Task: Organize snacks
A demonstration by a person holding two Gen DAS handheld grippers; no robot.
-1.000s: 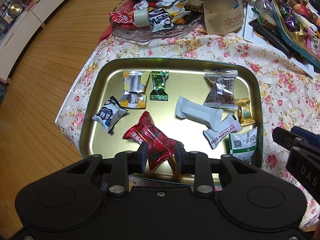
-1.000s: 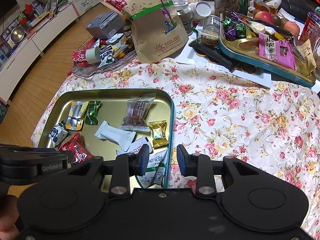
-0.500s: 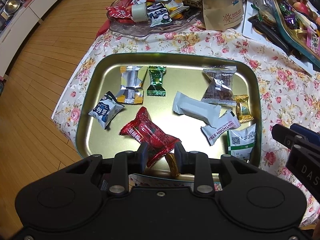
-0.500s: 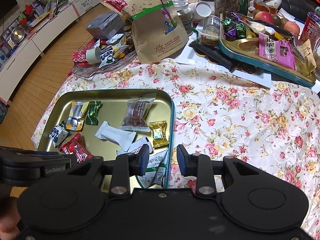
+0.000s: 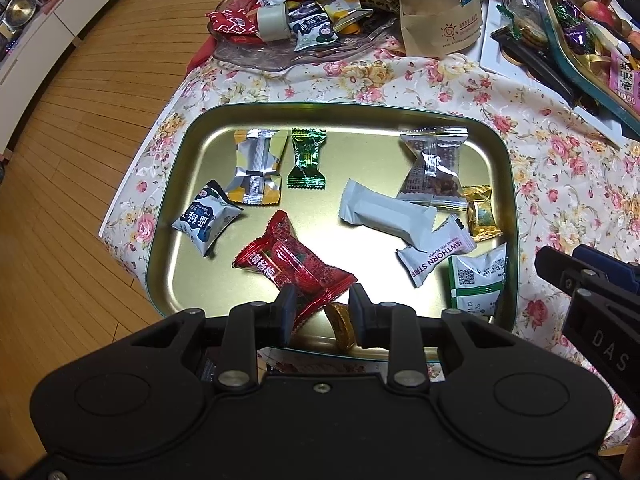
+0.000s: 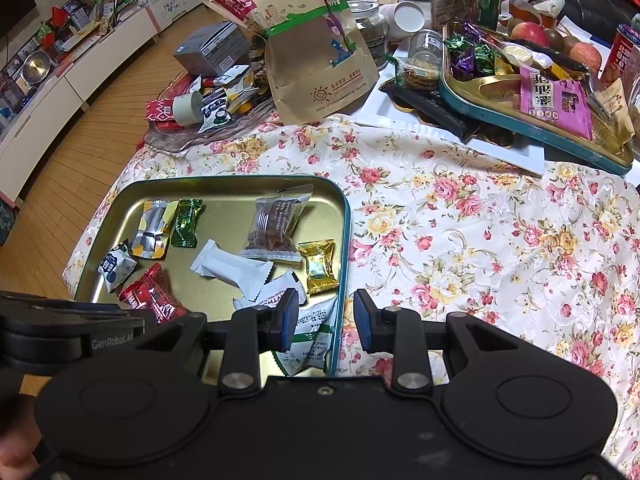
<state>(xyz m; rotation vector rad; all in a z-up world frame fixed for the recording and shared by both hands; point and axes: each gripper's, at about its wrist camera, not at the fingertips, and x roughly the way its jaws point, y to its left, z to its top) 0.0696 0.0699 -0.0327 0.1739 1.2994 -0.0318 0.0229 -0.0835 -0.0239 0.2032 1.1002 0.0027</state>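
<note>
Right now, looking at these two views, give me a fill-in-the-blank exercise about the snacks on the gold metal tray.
1. The dark green candy wrapper lies inside the gold metal ____.
2. The glossy ____ snack packet lies nearest the left tool.
3. The white sachet is printed HAWTHORN ____.
4. The tablecloth carries a ____ pattern.

Missing words: tray, red, STRIP, floral

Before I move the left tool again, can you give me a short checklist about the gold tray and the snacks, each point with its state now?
1. Left tool has space between its fingers: ok.
2. Left tool holds a snack: not ok; the red packet lies in the gold tray below it.
3. Right tool holds nothing: ok, it is over the tray's right rim.
4. Snacks lie inside the tray: ok.
5. Gold coin candy beside the red packet, free to pick: cannot tell, partly hidden.
</note>
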